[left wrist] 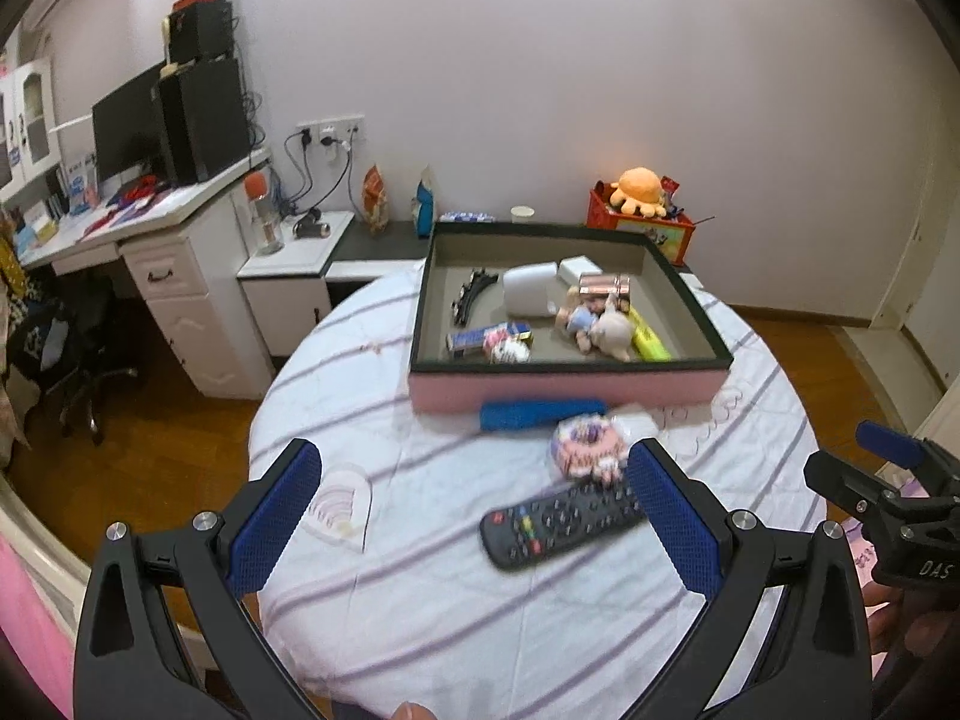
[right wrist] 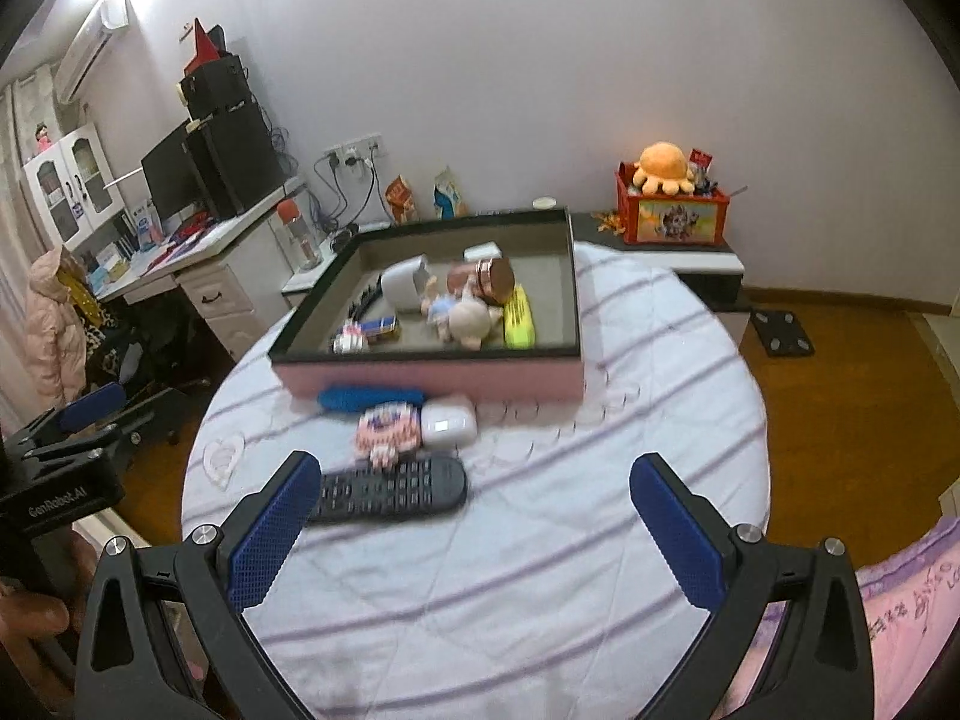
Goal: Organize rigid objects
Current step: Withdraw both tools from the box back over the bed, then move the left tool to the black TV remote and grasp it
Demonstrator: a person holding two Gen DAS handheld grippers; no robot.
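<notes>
Left gripper point(left wrist: 474, 498): your jaws are spread wide and hold nothing; they hover over the near part of the table, and the remote lies between the blue pads in this view.
Right gripper point(right wrist: 474, 504): also wide open and empty, hanging over the table's near edge, with the remote's end just by its left pad point(right wrist: 273, 531).
Remote point(left wrist: 561, 519): black, flat on the striped cloth, lying crosswise in front of you, untouched by either tool.
Pink block toy point(right wrist: 389, 429): sits just behind the remote, touching or nearly touching it; blur keeps me from telling which.
White case point(right wrist: 449, 425): right beside the pink toy, on its right in the right-wrist view.
Blue bar point(left wrist: 540, 414): lies along the tray's pink front wall, outside the tray.
Tray point(left wrist: 564, 387): dark rim, pink side, on the far half of the table.
Inside the tray: a black clip point(left wrist: 471, 294) at left, a white box point(left wrist: 531, 290) in the middle, a copper-coloured tube point(left wrist: 603, 286), dolls point(left wrist: 600, 324) heaped together, a yellow marker point(left wrist: 651, 342) at right, and small packs point(left wrist: 489, 341) near the front wall.
Table point(left wrist: 420, 612): round, covered in a white cloth with purple stripes.
</notes>
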